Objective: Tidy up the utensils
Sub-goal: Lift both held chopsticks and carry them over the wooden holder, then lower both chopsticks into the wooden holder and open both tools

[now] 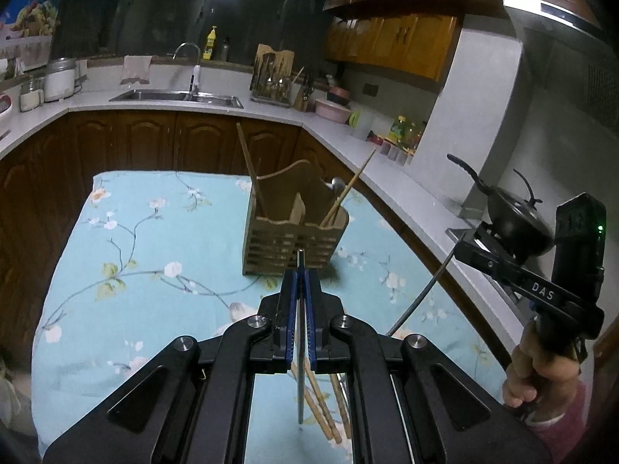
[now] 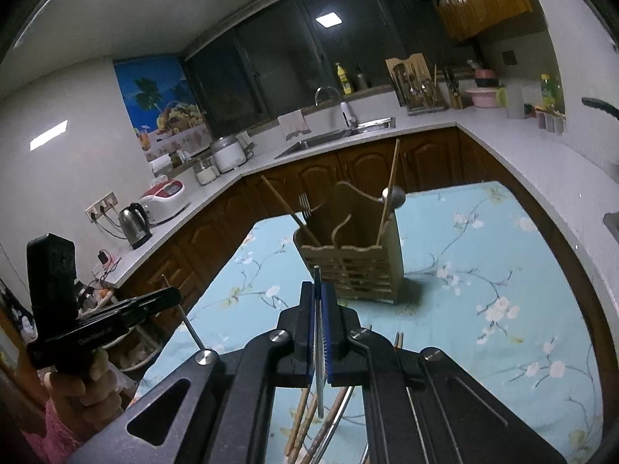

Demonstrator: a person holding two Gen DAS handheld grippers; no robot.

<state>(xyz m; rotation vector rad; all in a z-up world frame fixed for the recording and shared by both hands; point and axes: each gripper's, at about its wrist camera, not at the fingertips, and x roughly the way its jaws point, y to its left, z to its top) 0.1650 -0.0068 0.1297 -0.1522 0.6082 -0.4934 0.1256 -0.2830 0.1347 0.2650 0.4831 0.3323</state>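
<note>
A wooden utensil holder (image 1: 294, 232) stands on the blue floral tablecloth (image 1: 154, 255); it also shows in the right wrist view (image 2: 356, 266). It holds chopsticks (image 1: 346, 195), a spoon (image 2: 394, 196) and a fork (image 2: 305, 203). My left gripper (image 1: 301, 282) is shut on a thin metal utensil (image 1: 300, 379), just in front of the holder. My right gripper (image 2: 319, 301) is shut on a thin metal utensil (image 2: 319, 386), also in front of the holder. Loose wooden chopsticks (image 1: 321, 410) lie on the cloth under both grippers; they show in the right wrist view too (image 2: 305, 421).
A white L-shaped counter (image 1: 348, 143) with a sink (image 1: 178, 96), a second utensil rack (image 1: 271, 81), a pink bowl (image 1: 332, 110) and a black wok (image 1: 514, 212) runs around the table. A kettle (image 2: 133, 224) and a rice cooker (image 2: 164, 197) stand on the left counter.
</note>
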